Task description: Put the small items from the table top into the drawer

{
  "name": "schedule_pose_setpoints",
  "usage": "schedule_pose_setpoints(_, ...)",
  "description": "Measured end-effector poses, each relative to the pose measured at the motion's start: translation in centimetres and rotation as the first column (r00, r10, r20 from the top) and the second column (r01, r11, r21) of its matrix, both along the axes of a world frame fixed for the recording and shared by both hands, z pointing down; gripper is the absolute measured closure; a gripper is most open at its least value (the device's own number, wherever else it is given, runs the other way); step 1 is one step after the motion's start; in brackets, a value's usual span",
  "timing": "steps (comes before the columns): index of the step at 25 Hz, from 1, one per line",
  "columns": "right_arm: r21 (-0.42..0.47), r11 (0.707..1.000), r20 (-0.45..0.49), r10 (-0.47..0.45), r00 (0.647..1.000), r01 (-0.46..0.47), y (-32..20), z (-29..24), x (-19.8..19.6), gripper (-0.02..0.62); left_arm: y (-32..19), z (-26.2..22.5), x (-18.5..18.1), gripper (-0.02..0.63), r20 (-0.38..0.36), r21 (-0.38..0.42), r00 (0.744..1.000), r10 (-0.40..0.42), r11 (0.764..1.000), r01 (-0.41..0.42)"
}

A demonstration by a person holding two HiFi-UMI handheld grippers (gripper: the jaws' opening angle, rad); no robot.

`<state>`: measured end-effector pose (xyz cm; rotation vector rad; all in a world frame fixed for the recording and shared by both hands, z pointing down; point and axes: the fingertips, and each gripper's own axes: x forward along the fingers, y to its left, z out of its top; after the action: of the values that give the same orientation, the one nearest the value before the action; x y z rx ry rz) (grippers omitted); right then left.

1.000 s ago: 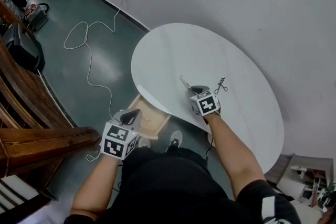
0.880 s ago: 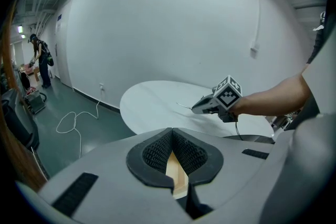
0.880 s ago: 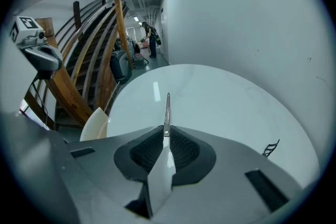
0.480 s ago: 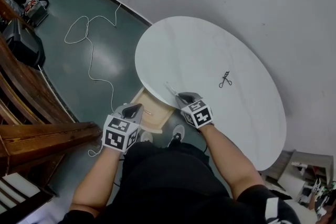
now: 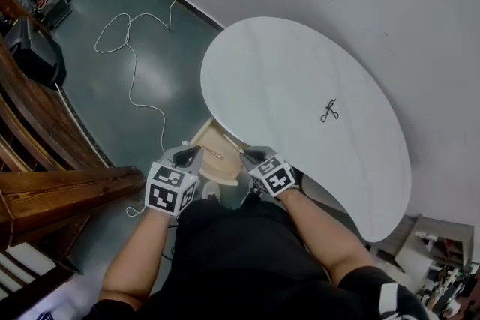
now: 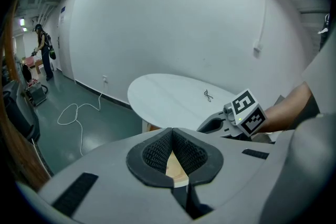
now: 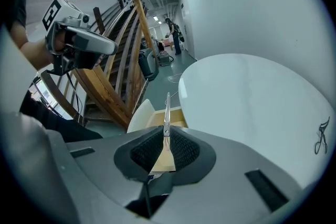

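A round white table point(image 5: 285, 75) has a wooden drawer point(image 5: 215, 140) pulled out beneath its near-left edge. My right gripper point(image 5: 247, 155) is shut on a thin metal tool point(image 7: 166, 115), whose tip points out over the drawer point(image 7: 176, 111). A small item lies inside the drawer. My left gripper point(image 5: 191, 154) hovers just left of the drawer with its pads together and nothing between them; the left gripper view shows its fingertips point(image 6: 171, 134) touching. A small black scissor-like item point(image 5: 328, 111) still lies on the table top, also visible in the gripper views point(image 6: 208, 95) point(image 7: 320, 136).
A white cable point(image 5: 131, 60) snakes over the green floor left of the table. Dark wooden stair rails point(image 5: 45, 161) rise at the left. A white wall runs behind the table. A person point(image 6: 42, 55) stands far off down the room.
My right gripper has carried the thin metal tool off the table top, leftward and toward me, to just over the open drawer. The left gripper has hardly moved.
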<state>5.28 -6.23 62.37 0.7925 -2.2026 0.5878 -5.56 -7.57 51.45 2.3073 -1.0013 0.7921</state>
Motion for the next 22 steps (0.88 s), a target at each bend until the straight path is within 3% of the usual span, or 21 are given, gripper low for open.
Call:
schedule_pose_setpoints(12,-0.104,0.991,-0.137,-0.101,0.985,0.087,1.1,6.0,-2.3,0.558,1.1,1.4,-2.9,0.592,0.037,-0.009,0.999,-0.035,0.999,0.035)
schedule_pose_setpoints(22,-0.156,0.974,-0.272,-0.201,0.941,0.163,-0.5,11.2,-5.1,0.558,3.3,2.6,-4.3,0.592,0.034,-0.049,0.997,-0.074,0.996,0.076)
